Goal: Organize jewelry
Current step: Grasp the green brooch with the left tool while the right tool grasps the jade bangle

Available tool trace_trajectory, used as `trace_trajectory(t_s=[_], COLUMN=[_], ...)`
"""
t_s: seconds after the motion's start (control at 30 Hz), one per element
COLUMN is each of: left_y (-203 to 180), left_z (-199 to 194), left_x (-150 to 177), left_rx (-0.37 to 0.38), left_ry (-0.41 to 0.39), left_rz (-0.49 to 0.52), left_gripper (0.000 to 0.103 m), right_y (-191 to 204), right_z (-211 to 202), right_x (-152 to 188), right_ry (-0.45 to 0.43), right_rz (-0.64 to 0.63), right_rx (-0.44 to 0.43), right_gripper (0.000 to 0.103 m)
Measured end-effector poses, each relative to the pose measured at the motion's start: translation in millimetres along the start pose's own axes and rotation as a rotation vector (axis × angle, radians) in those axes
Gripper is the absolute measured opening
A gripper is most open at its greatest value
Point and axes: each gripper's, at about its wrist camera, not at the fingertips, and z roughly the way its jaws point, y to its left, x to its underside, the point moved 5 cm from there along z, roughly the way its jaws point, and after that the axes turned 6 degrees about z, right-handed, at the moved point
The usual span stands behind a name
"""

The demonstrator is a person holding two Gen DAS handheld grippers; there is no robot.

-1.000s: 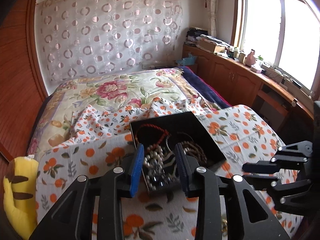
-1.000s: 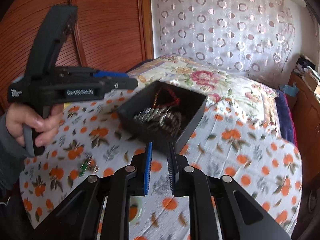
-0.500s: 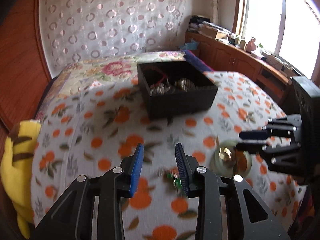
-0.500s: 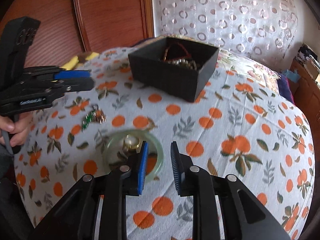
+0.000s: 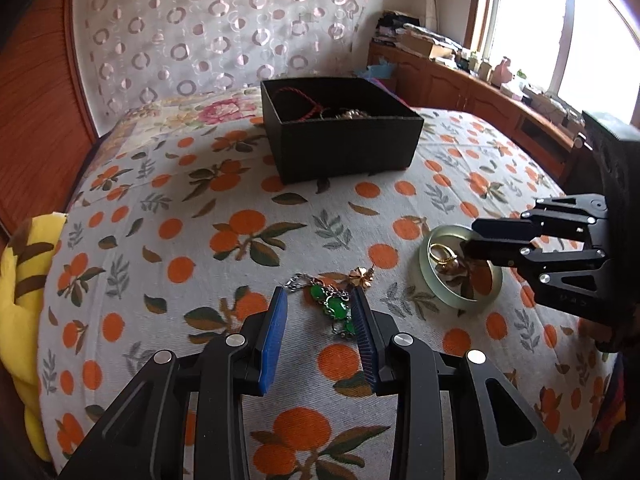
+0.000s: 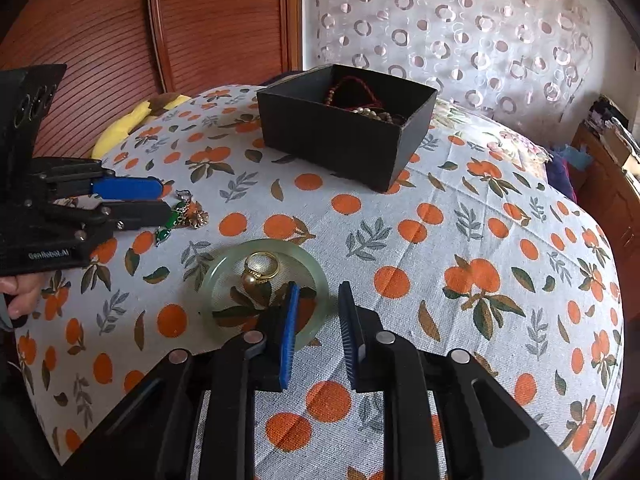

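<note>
Between your left gripper's parted blue pads lies the green-stone chain bracelet with its gold flower charm, flat on the orange-print bedspread; the pads stand on either side of it without clamping it. Your right gripper is also parted and holds nothing: its left pad sits over the near rim of the pale green jade bangle, the right pad just outside it. Inside the bangle rests a gold ring with a pearl. Beyond both, well apart, stands the black square box, holding a red cord bracelet and beaded strands. A yellow plush toy lies at the bed's left edge.
</note>
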Motion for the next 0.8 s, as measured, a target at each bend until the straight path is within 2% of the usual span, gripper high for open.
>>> trace_trajectory(t_s=[0.23,0.4,0.5,0.63,0.8], left_y=[-3.2,3.5,6.5,-1.1,-1.9], left_z=[6.9,5.0,3.8,3.0,3.3], left_x=[0.6,1.2,1.8,2.7,0.9], left_rx=[-0.043,-0.108,-0.107,-0.092,-0.076], left_ry=[0.017,0.019,0.018,0.007,0.008], left_rz=[0.029,0.053,0.049,0.061,0.043], left_gripper=[0.031,0.032,0.03,0.014,0.012], right_y=[-0.6,-0.6,-0.8,-0.9,-1.4], right_z=[-1.2,-0.9,-1.0,-1.0,-0.3], right_x=[0.3,0.4,0.4,0.6,-1.6], right_ry=[-0.001,-0.001,-0.001,-0.001,0.006], right_rz=[0.003,0.004,0.003,0.003,0.022], right_rx=[0.002,0.001,0.001,0.001,-0.011], right_gripper=[0.02,0.02,0.02,0.02,0.022])
